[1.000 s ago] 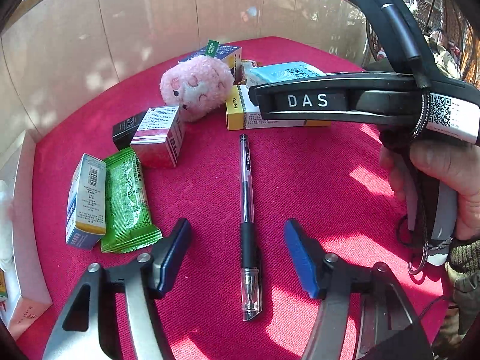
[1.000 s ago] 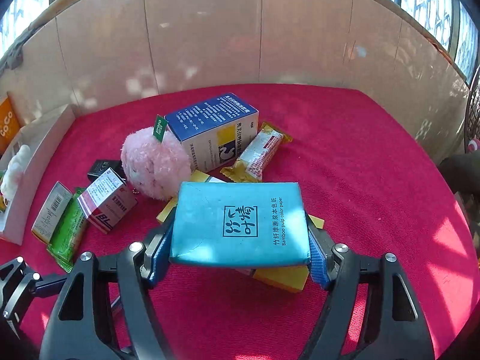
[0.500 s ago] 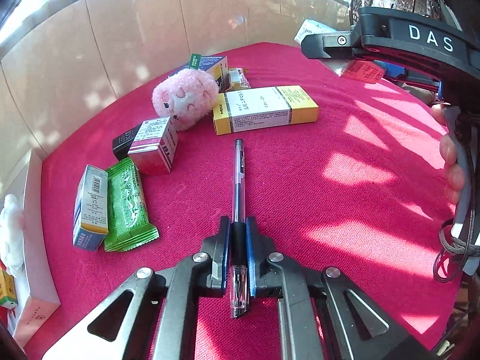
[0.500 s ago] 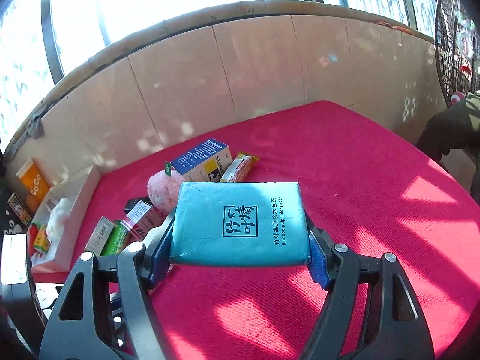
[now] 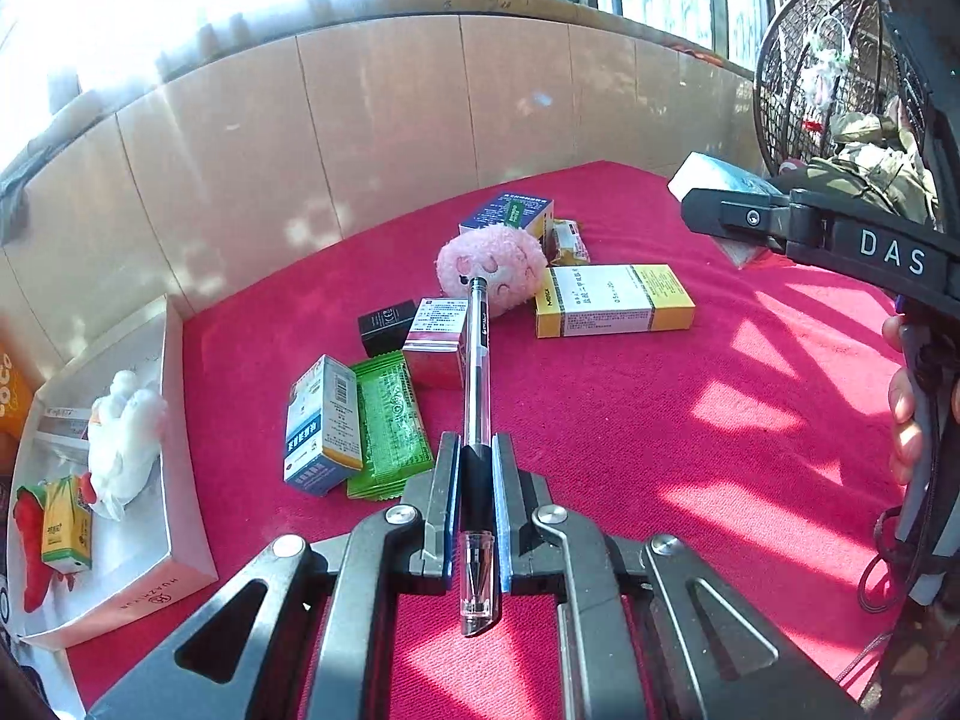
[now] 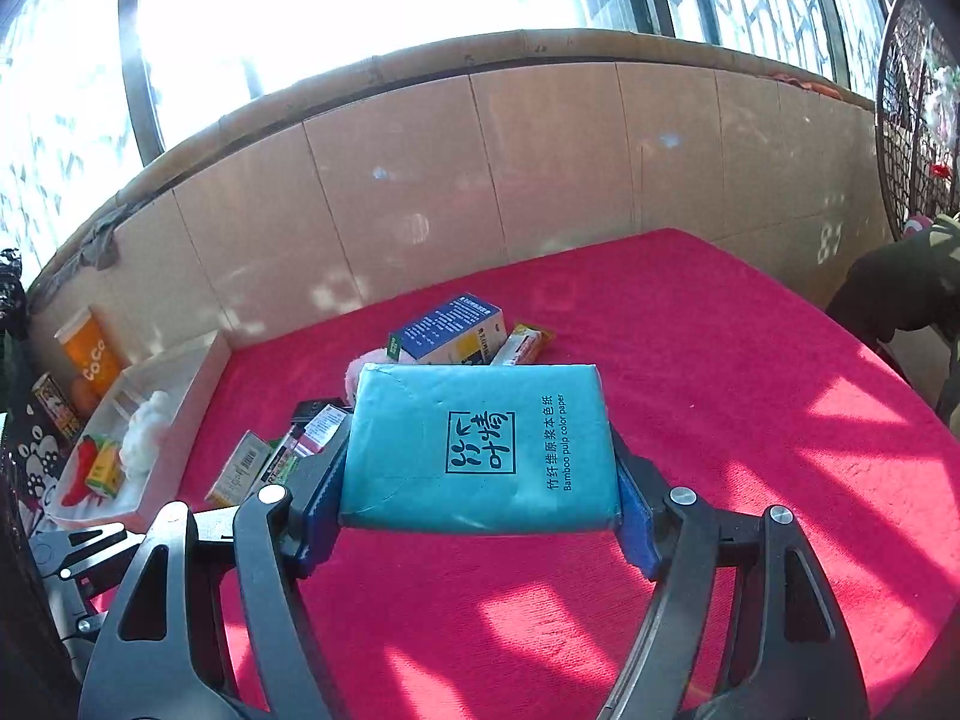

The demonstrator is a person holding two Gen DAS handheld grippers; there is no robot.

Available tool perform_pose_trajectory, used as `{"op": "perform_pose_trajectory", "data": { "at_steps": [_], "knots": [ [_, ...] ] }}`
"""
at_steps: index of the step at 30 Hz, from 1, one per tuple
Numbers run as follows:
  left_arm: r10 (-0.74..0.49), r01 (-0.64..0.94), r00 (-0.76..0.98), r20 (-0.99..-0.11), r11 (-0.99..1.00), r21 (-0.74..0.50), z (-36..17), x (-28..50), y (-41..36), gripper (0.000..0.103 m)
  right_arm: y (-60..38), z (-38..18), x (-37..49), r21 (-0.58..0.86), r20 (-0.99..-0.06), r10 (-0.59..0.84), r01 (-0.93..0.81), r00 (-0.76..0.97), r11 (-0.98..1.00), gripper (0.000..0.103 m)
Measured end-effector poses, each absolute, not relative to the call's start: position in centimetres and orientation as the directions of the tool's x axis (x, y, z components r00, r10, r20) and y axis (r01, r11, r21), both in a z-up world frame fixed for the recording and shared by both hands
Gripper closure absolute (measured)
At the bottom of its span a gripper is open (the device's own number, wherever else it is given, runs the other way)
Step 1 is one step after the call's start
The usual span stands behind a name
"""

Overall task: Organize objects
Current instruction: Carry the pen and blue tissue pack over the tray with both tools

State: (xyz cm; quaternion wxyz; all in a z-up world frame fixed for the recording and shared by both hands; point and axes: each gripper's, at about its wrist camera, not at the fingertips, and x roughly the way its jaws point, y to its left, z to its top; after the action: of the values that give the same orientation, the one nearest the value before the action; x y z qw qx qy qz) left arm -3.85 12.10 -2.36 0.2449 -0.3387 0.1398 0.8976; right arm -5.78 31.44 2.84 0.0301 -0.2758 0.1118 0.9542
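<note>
My left gripper (image 5: 476,468) is shut on a clear pen (image 5: 477,372) by its black grip, and the pen hangs above the red tablecloth (image 5: 630,420), pointing away. My right gripper (image 6: 480,462) is shut on a teal tissue pack (image 6: 480,444), held clear of the table; the left wrist view shows this gripper at the right, up over the cloth, with a hand (image 5: 906,414) on its handle. On the cloth lie a pink plush (image 5: 492,261), a yellow box (image 5: 612,300), a blue box (image 5: 507,213), a red-and-white box (image 5: 435,336), a green packet (image 5: 390,420) and a blue-and-white box (image 5: 324,420).
A white open box (image 5: 174,480) stands at the table's left edge with a white plush (image 5: 123,438) and small cartons inside. A cardboard wall (image 5: 390,120) rings the far side. A snack bar (image 6: 522,345) and a black box (image 5: 387,324) lie by the pile. A wire basket (image 5: 840,60) sits far right.
My left gripper shut on the pen and raised it off the cloth. My right gripper lifted the tissue pack up and away from the pile, uncovering the yellow box.
</note>
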Motion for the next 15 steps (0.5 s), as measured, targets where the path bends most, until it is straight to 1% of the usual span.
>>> {"op": "perform_pose_trajectory", "data": {
  "at_steps": [8,15],
  "knots": [
    [0.323,-0.481,-0.709,-0.627,-0.872,0.094,-0.8,-3.7,10.0,0.095,29.0,3.7,-5.3,0.168,-0.525,-0.027,-0.073,-0.851,-0.983,0.029],
    [0.308,-0.426,-0.742,-0.596,-0.903,0.064,0.5,-3.9,7.8,0.095,27.1,4.7,-5.1,0.143,-0.518,-0.05,-0.03,-0.854,-0.989,0.029]
  ]
}}
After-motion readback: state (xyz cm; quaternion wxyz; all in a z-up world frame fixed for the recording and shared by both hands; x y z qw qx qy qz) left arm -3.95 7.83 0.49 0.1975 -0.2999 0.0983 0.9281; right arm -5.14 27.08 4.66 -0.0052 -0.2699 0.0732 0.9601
